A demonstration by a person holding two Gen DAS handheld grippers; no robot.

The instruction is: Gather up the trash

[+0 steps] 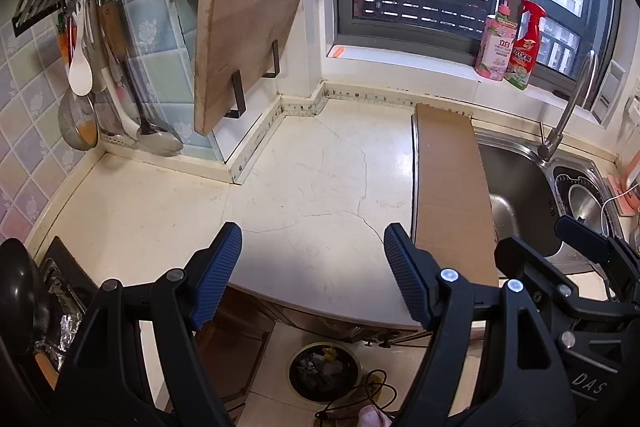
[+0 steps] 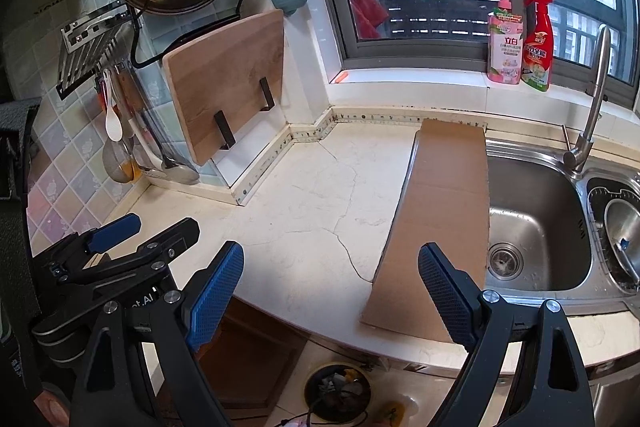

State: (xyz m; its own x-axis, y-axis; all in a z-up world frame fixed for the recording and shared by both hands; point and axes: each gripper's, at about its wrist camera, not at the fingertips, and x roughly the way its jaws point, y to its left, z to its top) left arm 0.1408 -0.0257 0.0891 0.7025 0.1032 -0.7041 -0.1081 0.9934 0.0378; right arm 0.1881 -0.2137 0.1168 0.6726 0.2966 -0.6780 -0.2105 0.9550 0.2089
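A long flat cardboard sheet [image 1: 452, 187] [image 2: 444, 211] lies along the left rim of the sink, partly over the basin, its near end past the counter edge. My left gripper [image 1: 312, 259] hovers open over the counter's front edge, its right finger just beside the cardboard's near end. My right gripper [image 2: 332, 279] is open too, with the cardboard's near end between its fingers but untouched. On the floor below stands a round trash bin [image 1: 324, 371] [image 2: 340, 391] holding scraps. Each gripper shows at the edge of the other's view.
A cracked cream counter [image 1: 304, 179] runs to the steel sink [image 2: 536, 227] with its tall tap [image 2: 592, 99]. A cutting board [image 2: 228, 79] leans on a wall rack, ladles hang at left, two bottles [image 2: 520, 39] stand on the sill. Cables lie by the bin.
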